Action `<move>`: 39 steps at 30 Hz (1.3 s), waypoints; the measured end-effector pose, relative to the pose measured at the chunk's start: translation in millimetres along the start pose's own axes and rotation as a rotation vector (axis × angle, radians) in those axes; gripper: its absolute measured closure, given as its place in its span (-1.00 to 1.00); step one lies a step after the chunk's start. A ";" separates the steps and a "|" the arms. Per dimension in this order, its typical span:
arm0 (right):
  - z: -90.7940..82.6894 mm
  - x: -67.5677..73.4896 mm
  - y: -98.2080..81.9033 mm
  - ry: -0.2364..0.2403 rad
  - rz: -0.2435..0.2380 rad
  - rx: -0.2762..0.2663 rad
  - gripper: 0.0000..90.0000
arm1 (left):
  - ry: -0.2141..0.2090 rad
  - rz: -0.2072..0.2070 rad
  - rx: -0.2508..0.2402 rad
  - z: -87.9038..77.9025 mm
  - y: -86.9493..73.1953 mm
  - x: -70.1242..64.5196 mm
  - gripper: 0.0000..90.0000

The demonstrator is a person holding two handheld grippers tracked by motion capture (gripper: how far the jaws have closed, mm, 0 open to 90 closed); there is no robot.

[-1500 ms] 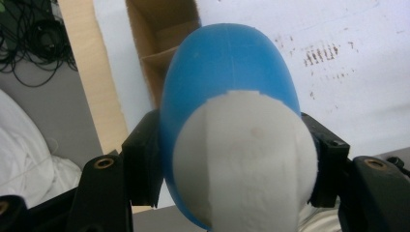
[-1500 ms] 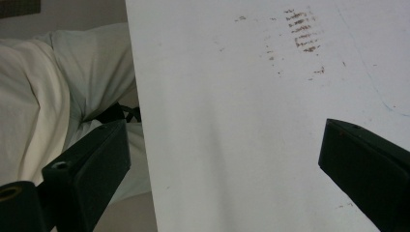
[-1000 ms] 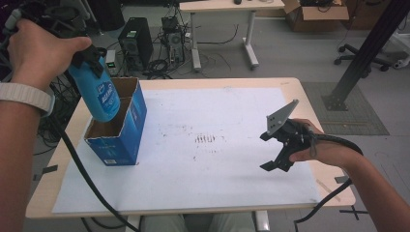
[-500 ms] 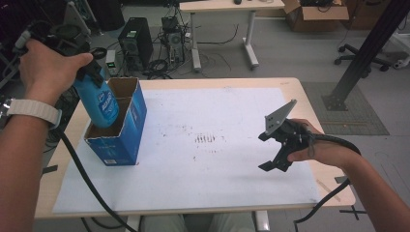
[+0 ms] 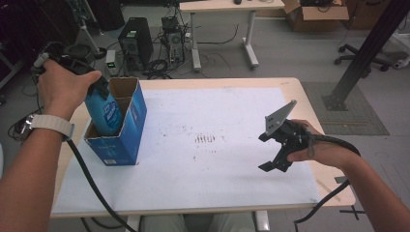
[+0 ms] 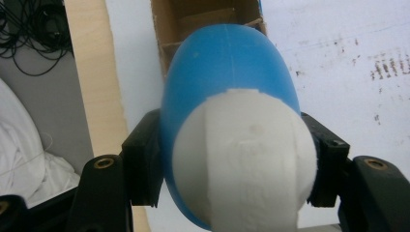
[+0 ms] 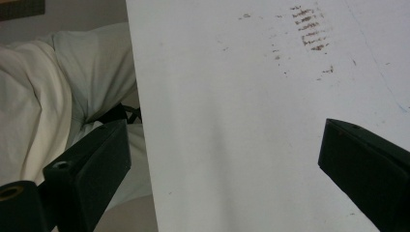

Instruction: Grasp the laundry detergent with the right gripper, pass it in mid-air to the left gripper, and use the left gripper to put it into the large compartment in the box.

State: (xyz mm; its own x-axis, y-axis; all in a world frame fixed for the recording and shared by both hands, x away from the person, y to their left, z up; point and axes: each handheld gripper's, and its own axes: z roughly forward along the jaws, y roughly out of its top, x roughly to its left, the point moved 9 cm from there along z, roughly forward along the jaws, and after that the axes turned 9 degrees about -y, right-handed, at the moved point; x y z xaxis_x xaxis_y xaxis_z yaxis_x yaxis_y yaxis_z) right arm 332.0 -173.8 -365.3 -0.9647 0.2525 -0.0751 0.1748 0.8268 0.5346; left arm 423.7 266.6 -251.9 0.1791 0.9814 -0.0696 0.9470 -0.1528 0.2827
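Evidently the bottle (image 5: 104,112) is going into the box (image 5: 126,126), its base already sitting inside; the left gripper (image 6: 232,159) is clamping its neck; next it needs lowering, then release; the right gripper (image 5: 280,150) is hanging apart over the paper (image 5: 203,164), idle.

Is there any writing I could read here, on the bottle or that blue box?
No text can be read.
Bottle: white label print, too blurred.
Blue box: small white print low on its side, too small.
White sheet: just brown smudges, not writing.
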 end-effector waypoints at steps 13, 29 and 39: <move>3.7 1.1 -0.3 0.002 0.003 -0.004 -0.90 | -0.005 -0.006 -0.001 31.5 -6.7 3.6 -0.16; 6.1 2.4 -0.1 0.006 0.007 -0.004 -0.90 | -0.009 -0.021 -0.002 64.6 -16.3 10.4 -0.16; 7.1 2.7 -0.1 0.008 0.009 -0.003 -0.90 | -0.004 -0.026 0.003 79.6 -21.1 12.3 -0.16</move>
State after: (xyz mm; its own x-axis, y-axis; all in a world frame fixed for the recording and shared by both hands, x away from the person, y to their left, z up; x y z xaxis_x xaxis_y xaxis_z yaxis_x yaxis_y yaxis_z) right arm 330.8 -169.7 -371.6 -0.9647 0.2555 -0.0638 0.1824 0.8232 0.5377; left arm 427.2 272.5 -334.9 0.1551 0.9846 -0.0808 0.9523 -0.1272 0.2774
